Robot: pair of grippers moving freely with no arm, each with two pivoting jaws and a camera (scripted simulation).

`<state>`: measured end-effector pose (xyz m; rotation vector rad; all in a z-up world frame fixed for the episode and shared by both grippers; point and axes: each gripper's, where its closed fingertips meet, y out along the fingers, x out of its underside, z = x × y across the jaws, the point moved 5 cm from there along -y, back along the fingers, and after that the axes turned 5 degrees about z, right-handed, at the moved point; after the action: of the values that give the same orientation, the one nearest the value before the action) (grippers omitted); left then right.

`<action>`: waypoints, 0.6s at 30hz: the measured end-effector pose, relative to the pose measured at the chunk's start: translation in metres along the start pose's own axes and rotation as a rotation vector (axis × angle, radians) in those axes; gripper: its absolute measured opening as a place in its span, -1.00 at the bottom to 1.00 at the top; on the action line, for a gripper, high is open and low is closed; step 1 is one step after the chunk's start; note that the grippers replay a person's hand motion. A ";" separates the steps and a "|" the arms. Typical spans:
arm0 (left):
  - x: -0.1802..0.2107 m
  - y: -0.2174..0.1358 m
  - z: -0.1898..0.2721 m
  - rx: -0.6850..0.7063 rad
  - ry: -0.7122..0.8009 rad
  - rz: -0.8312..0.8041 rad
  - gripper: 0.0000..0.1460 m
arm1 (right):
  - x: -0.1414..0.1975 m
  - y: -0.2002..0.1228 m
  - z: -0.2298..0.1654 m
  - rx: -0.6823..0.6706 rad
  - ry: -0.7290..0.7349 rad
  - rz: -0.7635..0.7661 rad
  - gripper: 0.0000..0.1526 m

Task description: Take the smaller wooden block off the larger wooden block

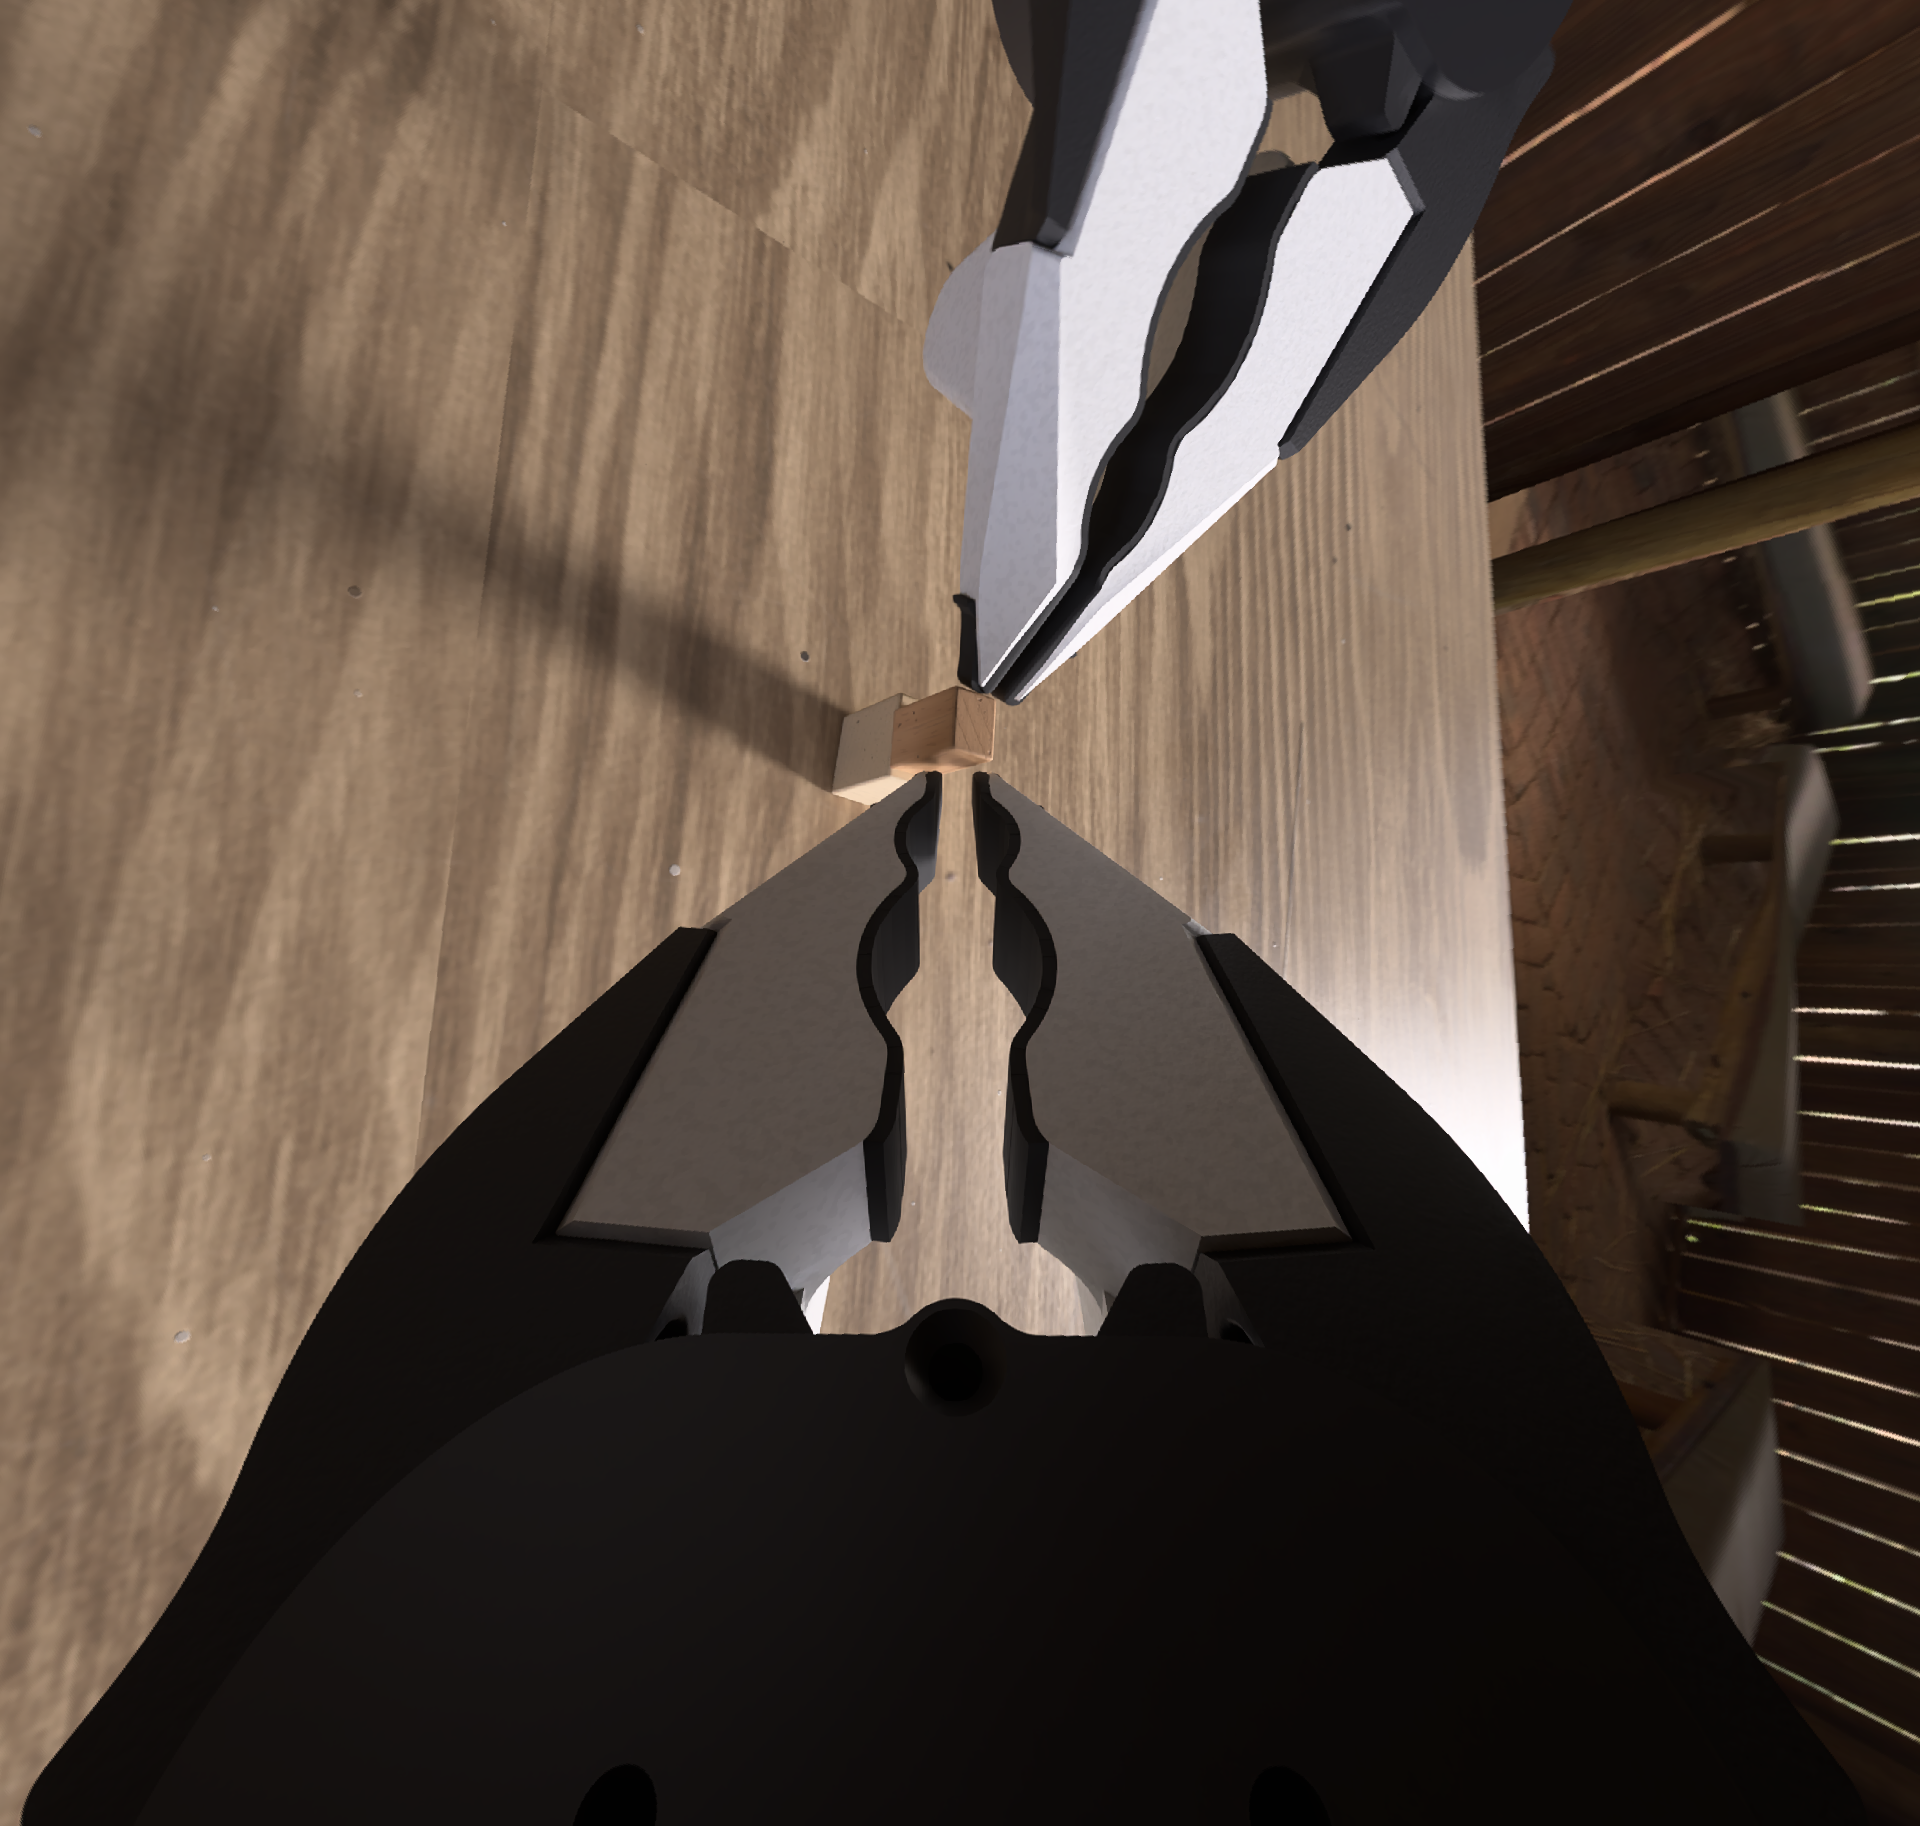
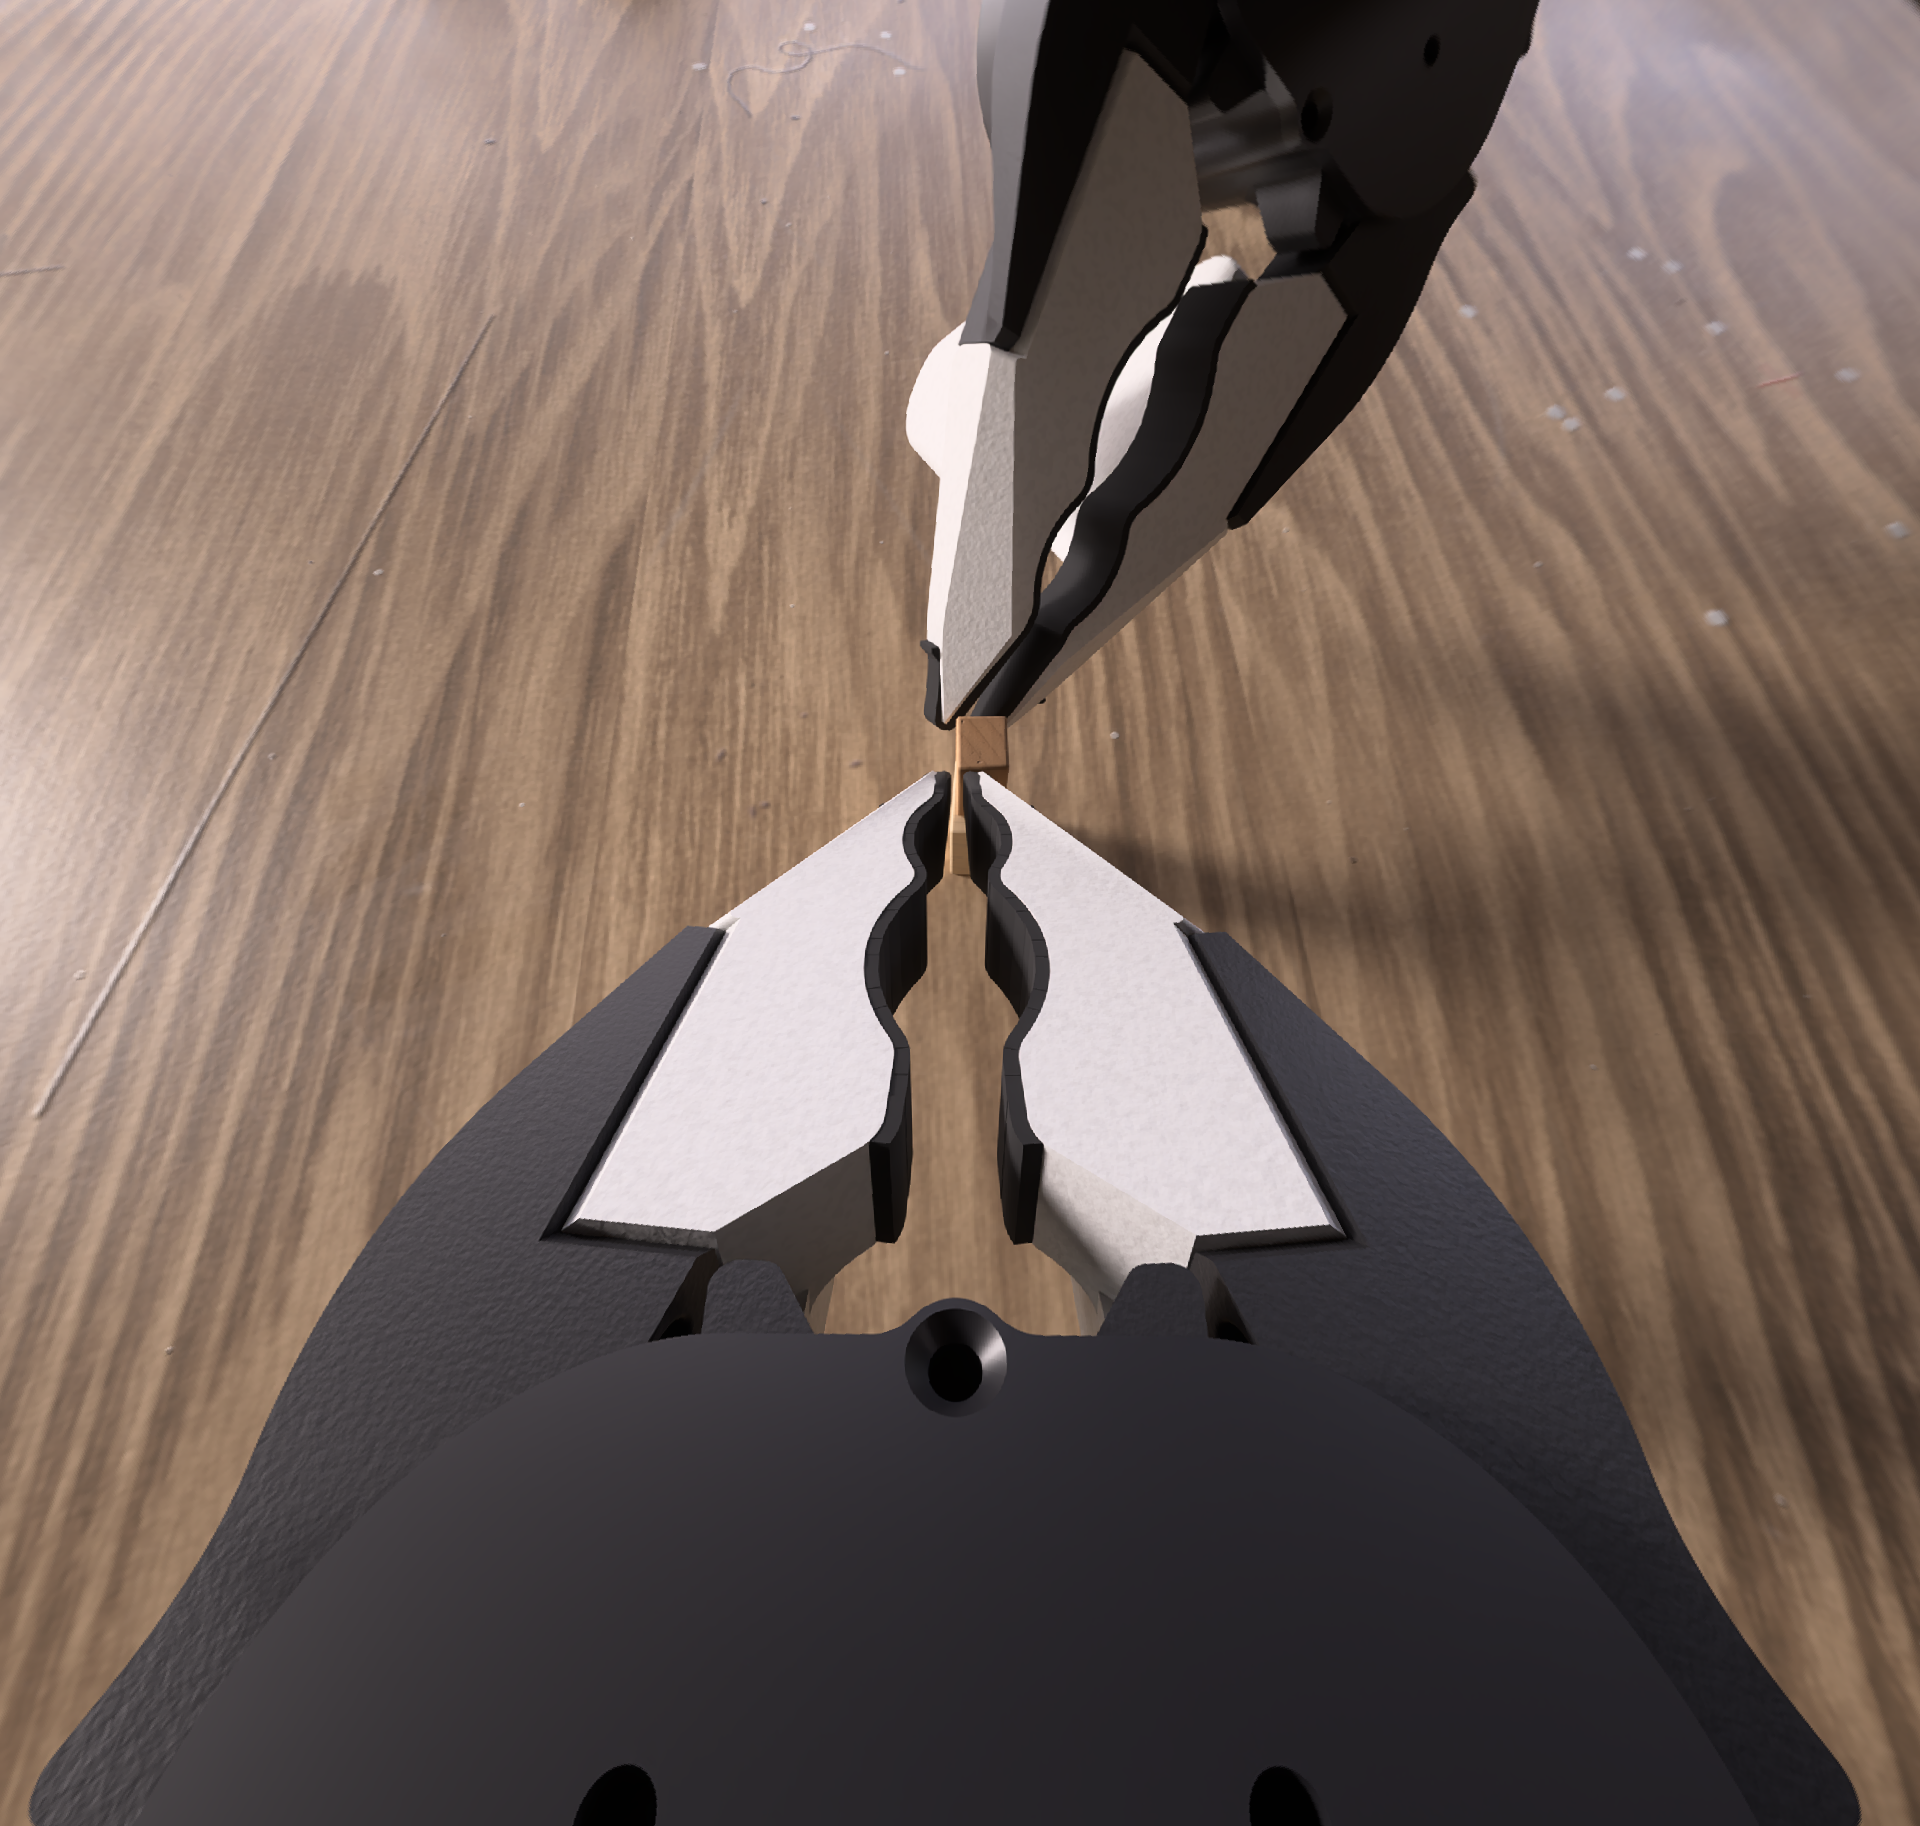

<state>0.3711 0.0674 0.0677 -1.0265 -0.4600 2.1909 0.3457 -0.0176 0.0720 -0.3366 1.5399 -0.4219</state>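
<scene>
A: Start at the left of the left wrist view. What's there?

B: Bare wood-grain worktop [image 1: 312, 633] with a long shadow across it. The shadow ends at the larger block [image 1: 864, 758], the pale one, just left of centre.

A: And the smaller block [image 1: 948, 742]?

B: It's browner and touches the pale one's right side, at mid-frame.

A: The left gripper [image 1: 956, 789]?

B: It rises from the bottom edge. Its tips are a slim gap apart, just under the smaller block, with worktop showing between them. I cannot tell whether it grips anything.

A: Further right?

B: The right gripper [image 1: 985, 701] slants down from the upper right. Its tips are close together at the smaller block's upper right corner. Dark slats [image 1: 1714, 218] lie beyond the worktop's edge.

A: And in its own view?

B: A thin strip of wood [image 2: 954, 836] fills the narrow gap between its fingers. I cannot tell whether they're clamped on it or which block it is
</scene>
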 end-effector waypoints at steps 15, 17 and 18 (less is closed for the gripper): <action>0.013 -0.009 -0.004 -0.049 0.010 0.007 -0.92 | 0.026 0.005 0.007 0.163 -0.123 -0.229 -0.97; 0.013 -0.010 -0.003 -0.048 0.013 0.010 -0.92 | 0.027 0.006 0.007 0.158 -0.117 -0.229 -0.95; 0.013 -0.010 -0.002 -0.048 0.013 0.012 -0.92 | 0.027 0.006 0.007 0.158 -0.114 -0.228 -0.94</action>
<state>0.3713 0.0837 0.0651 -1.0716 -0.5032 2.1920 0.3527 -0.0248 0.0455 -0.4074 1.3526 -0.6880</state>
